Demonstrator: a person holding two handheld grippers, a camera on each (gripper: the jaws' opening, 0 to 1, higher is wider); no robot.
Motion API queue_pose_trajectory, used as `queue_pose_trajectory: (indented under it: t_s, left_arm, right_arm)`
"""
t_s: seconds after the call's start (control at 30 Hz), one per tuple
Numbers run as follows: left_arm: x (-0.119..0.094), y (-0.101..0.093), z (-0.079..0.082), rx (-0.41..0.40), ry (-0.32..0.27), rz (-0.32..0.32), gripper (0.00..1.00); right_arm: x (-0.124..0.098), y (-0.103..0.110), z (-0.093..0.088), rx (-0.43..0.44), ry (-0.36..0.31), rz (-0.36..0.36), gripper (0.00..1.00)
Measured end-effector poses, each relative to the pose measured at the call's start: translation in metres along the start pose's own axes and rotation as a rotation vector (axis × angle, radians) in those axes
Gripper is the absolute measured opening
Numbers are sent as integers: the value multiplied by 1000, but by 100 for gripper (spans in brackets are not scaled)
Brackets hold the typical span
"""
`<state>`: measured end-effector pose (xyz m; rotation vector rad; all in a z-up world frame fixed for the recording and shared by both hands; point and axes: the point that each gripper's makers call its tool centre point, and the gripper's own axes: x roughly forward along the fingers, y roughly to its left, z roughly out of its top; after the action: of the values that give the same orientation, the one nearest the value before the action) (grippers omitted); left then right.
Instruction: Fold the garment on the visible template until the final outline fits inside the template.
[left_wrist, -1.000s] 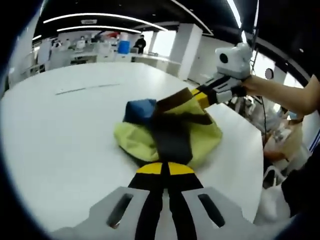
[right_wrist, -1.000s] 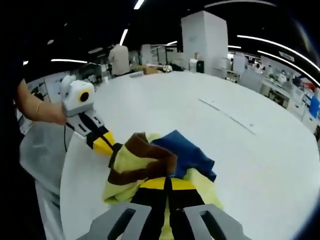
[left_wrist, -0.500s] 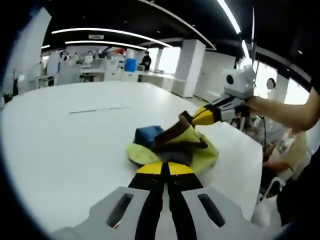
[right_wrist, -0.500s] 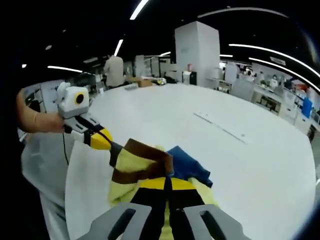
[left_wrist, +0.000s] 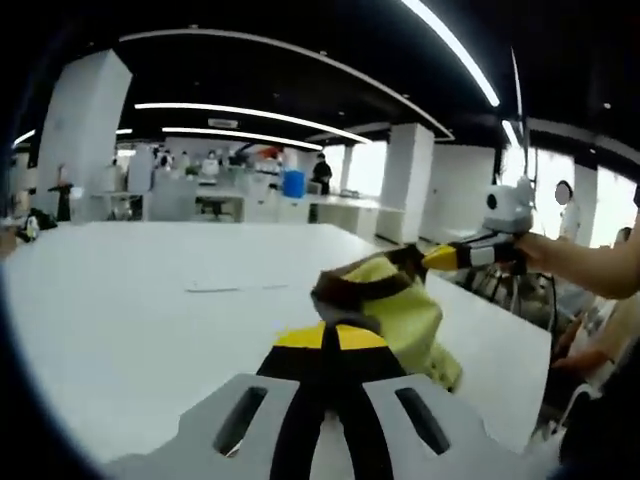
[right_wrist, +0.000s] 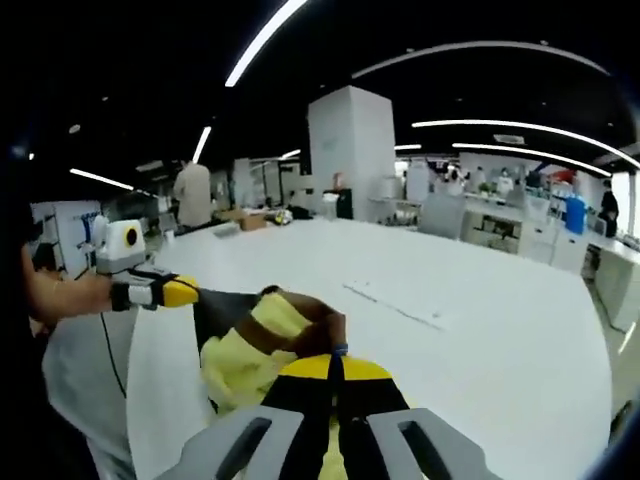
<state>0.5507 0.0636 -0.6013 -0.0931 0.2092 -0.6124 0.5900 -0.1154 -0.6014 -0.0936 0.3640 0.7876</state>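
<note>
A yellow-green garment (left_wrist: 392, 300) with a brown band hangs lifted above the white table (left_wrist: 130, 300), stretched between both grippers. In the left gripper view my left gripper (left_wrist: 325, 336) is shut on its near edge. The right gripper (left_wrist: 441, 258) comes in from the right, shut on the far corner. In the right gripper view the garment (right_wrist: 255, 345) shows yellow folds, a brown band and a dark panel. My right gripper (right_wrist: 335, 367) is shut on it. The left gripper (right_wrist: 188, 292) pinches the dark panel's corner at the left. A thin pale strip (left_wrist: 235, 288) lies on the table.
The same strip (right_wrist: 395, 297) runs across the table (right_wrist: 480, 330) in the right gripper view. The table's edge (left_wrist: 520, 350) is close on the right, with a person beyond it. White pillars, desks and people stand far behind.
Both grippers have risen and lifted the garment off the table, drawing it out between them. The blue part seen earlier is now hidden.
</note>
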Motion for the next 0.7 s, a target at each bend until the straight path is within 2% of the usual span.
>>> queue_pose_trajectory:
  t_s: [0.13,0.23,0.3,0.43,0.5,0.6,0.7]
  left_arm:
    - [10,11,16,-13,-51,51,0]
    - [22,19,31,-58,-102,79,0]
    - [28,25,37,-57,-109,112,0]
    - [47,41,51,-63,-167,170,0]
    - [58,49,52,-53,-167,199,0]
    - [75,59,50,-41,-171,221,0]
    - [90,71,33,-53,-123,242,0]
  right_arm:
    - [1,-9,10,3,-11,-24,0]
    - [4,-13,20,0,-32,-41,0]
    - [8,-20,28,-1,-49,-64,0]
    - [16,-38,44,32,-106,-147,0]
    - [21,-49,50,52,-136,-191,0]
    - [32,-58,53,82,-153,-207,0]
    - [46,-70,47,83,-142,-236,0]
